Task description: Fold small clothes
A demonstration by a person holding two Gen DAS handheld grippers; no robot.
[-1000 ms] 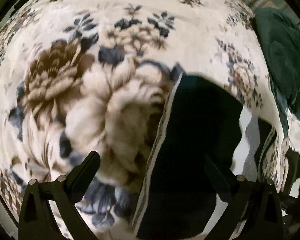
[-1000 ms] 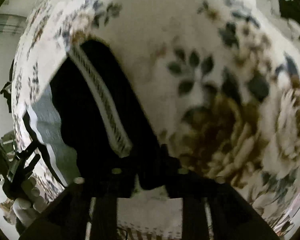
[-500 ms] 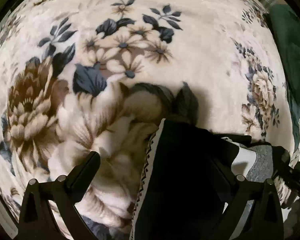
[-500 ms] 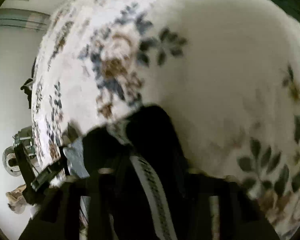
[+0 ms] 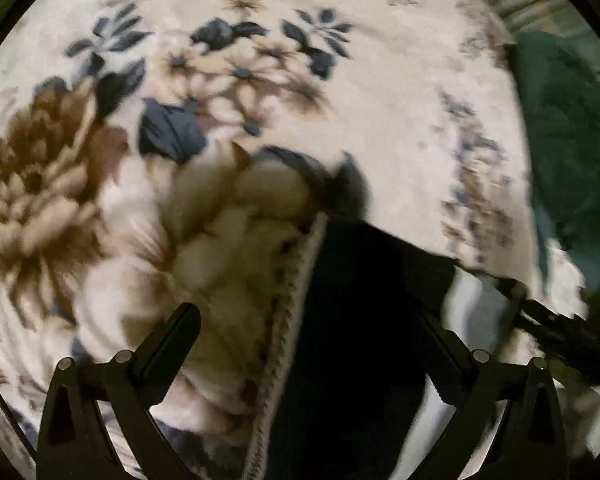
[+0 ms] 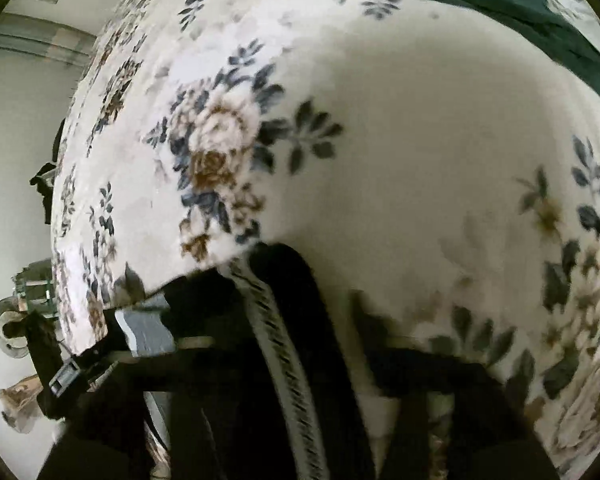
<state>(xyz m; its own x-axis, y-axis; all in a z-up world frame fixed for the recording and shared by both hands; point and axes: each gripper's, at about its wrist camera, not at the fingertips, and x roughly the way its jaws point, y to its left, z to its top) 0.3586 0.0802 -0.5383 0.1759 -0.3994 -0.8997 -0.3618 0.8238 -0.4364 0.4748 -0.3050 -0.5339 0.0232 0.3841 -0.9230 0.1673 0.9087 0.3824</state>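
Jaws: left spread, right opening | black garment lies between both

My L wrist cam sits close above the bed, looking steeply down w/ its fingers framing the floral blanket and a black garment. R wrist cam is equally near and steep, seeing that garment from the opposite side. Both share the garment, its patterned trim, grey patch, blanket, and green cloth at far edge.
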